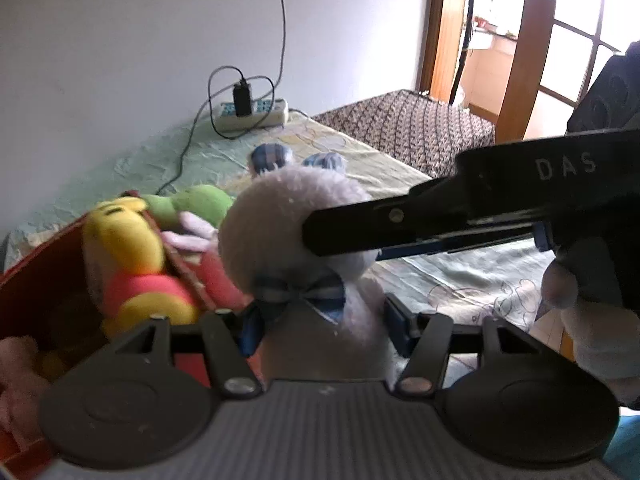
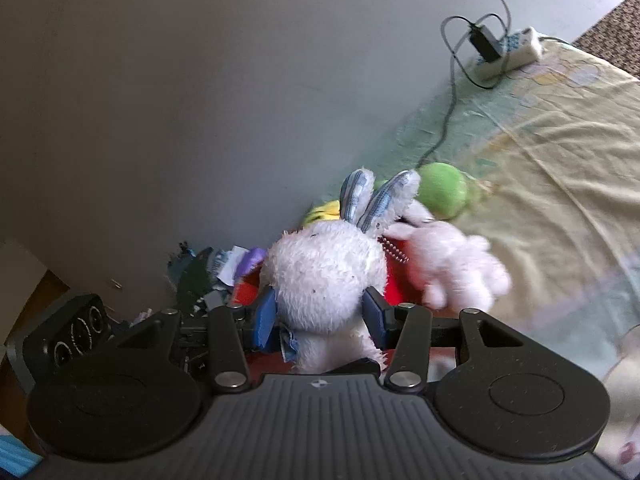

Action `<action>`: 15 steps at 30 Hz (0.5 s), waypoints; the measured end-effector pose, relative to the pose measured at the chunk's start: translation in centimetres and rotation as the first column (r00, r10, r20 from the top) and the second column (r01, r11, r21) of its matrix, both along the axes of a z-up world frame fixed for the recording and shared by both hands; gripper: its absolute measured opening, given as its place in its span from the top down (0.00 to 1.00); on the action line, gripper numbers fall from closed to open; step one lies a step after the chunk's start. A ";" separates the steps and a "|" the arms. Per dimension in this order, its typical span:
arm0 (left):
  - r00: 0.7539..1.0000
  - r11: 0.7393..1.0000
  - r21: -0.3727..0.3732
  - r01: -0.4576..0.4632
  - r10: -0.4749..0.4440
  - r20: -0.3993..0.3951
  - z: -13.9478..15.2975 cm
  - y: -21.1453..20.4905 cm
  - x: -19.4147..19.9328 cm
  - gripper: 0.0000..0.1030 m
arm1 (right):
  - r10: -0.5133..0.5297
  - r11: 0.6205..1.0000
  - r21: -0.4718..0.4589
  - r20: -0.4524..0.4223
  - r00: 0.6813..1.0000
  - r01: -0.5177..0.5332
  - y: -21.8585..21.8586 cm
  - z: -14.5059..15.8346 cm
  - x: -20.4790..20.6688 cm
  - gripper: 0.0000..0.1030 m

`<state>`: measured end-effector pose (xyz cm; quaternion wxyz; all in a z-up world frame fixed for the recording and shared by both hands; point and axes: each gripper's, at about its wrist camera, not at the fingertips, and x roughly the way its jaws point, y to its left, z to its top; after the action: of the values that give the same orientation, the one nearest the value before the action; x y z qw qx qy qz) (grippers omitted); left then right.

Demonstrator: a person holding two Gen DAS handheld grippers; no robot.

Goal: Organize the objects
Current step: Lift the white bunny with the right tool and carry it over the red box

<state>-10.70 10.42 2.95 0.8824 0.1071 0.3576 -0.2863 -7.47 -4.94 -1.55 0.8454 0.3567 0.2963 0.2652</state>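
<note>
White plush rabbit (image 1: 296, 220) held up between both grippers, above the bed and right beside the red box; blue checked bow tie (image 1: 300, 294) at its neck, blue-lined ears (image 2: 378, 196) pointing up and away in the right wrist view. Left gripper (image 1: 324, 320) clenched on the rabbit's body below the bow, blue pads pressing the fur on either side. Right gripper (image 2: 326, 312) clamped on the rabbit's head, blue pads (image 2: 266, 316) dug into the fluff on both sides; in the left wrist view its black finger (image 1: 360, 224) comes in from the right and lies across the head. Gloved hand (image 1: 584, 312) grips the right gripper's handle at the right edge of the left view. Red box (image 1: 36, 276) sits left of the rabbit, holding a yellow and red plush (image 1: 132, 264); green plush (image 1: 192, 204) and pale pink plush (image 2: 452, 268) lie at the box's far rim, exact contact unclear from blur. Another pink plush (image 1: 16, 380) at lower left, blurred. Bed sheet (image 1: 380, 160) pale green and yellow, wrinkled. White power strip (image 1: 252, 114) with a black charger plugged in rests at the far edge of the bed against the wall, cable trailing across the sheet. Brown patterned blanket (image 1: 408, 128) covers the bed's far right end. Wooden door frame (image 1: 524, 40) behind, bright window beyond
</note>
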 end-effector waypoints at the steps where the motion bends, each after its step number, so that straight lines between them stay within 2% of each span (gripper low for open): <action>1: 1.000 1.000 -0.008 0.000 0.000 0.007 0.2 0.6 -0.2 0.40 | 0.000 1.000 0.003 0.014 1.000 -0.001 0.5 0.3 -0.1 0.52; 8: 0.997 0.998 -0.056 -0.014 0.018 0.077 2.0 5.1 -1.5 0.40 | 0.026 1.000 -0.003 0.092 0.995 -0.026 4.7 1.8 0.0 0.52; 15: 0.990 0.995 -0.069 -0.079 0.086 0.109 2.7 9.0 -1.4 0.40 | 0.081 0.997 -0.015 0.110 0.991 -0.080 8.8 2.5 1.7 0.52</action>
<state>-12.14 19.47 5.63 0.9150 0.0797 0.3026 -0.2547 -5.73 3.90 0.98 0.8509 0.3249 0.2646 0.3169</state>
